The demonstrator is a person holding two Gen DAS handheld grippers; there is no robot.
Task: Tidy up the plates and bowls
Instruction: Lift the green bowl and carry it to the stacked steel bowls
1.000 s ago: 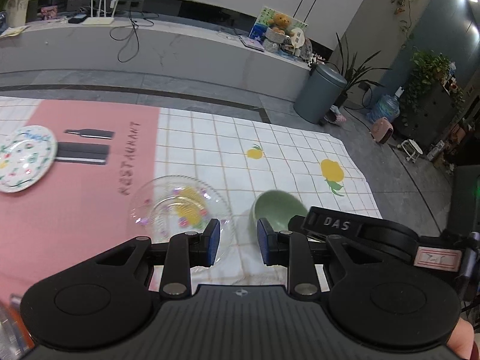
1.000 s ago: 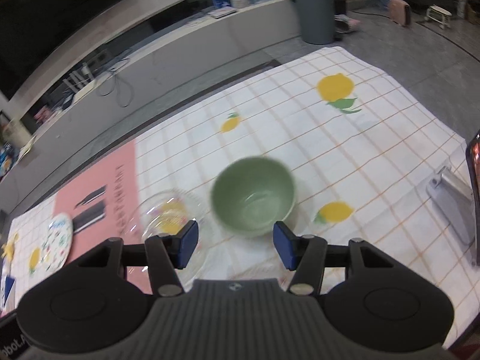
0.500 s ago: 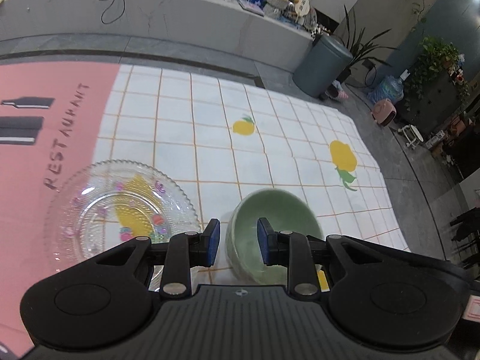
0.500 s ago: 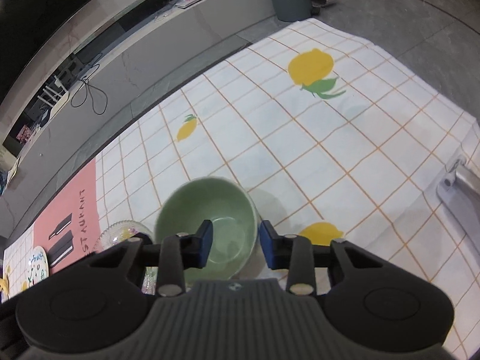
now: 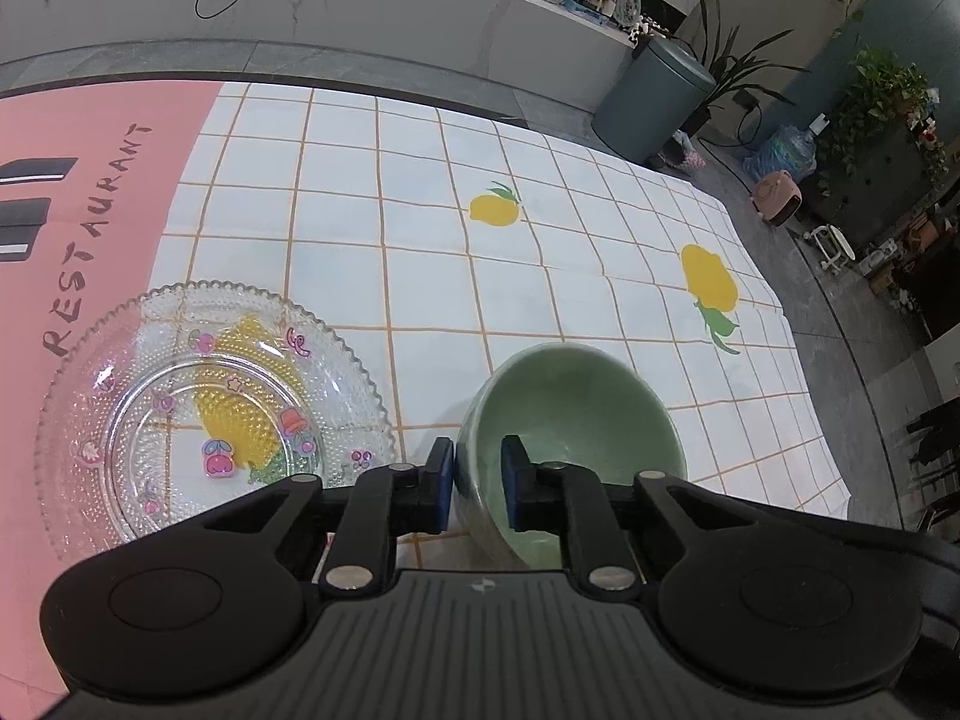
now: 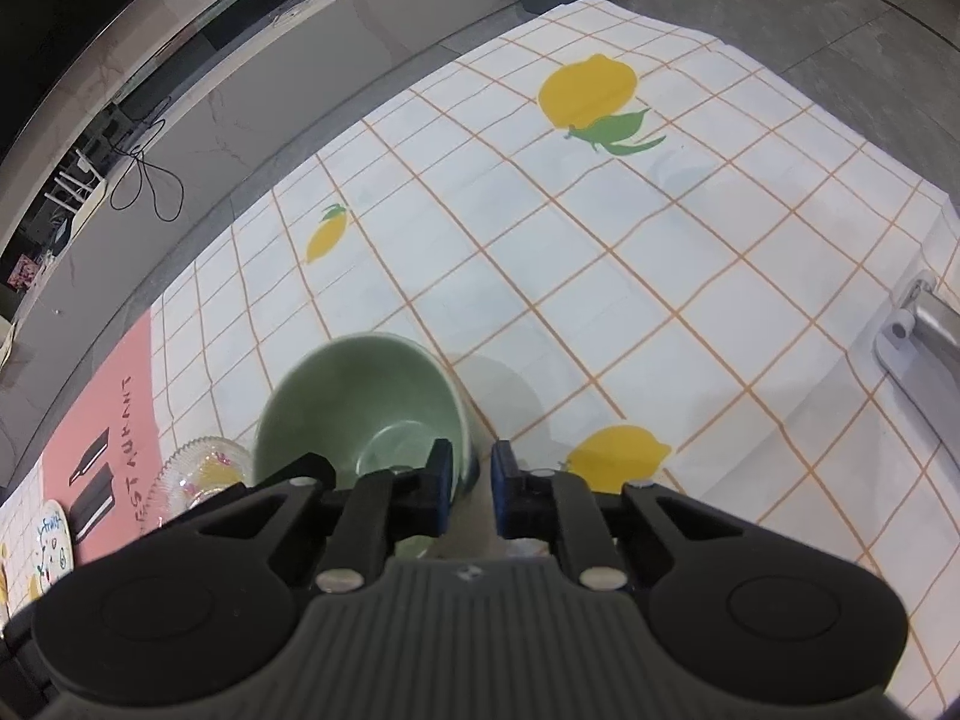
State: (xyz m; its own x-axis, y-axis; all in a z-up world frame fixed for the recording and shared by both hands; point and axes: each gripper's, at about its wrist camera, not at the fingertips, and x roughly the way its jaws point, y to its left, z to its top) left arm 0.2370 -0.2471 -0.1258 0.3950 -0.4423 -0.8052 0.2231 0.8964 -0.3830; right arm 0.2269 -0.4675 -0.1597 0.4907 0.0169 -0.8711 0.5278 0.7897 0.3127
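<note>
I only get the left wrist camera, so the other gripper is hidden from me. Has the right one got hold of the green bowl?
Observer: Yes. The right gripper has just been closing, and its fingers pinch the wall of the green bowl, one inside, one outside.
Operator: Anything on the table further right?
Observer: A silver stand sits at the cloth's right edge, apart from the bowl.
Operator: Any more plates?
Observer: A painted plate lies at the far left, beyond the glass plate.
</note>
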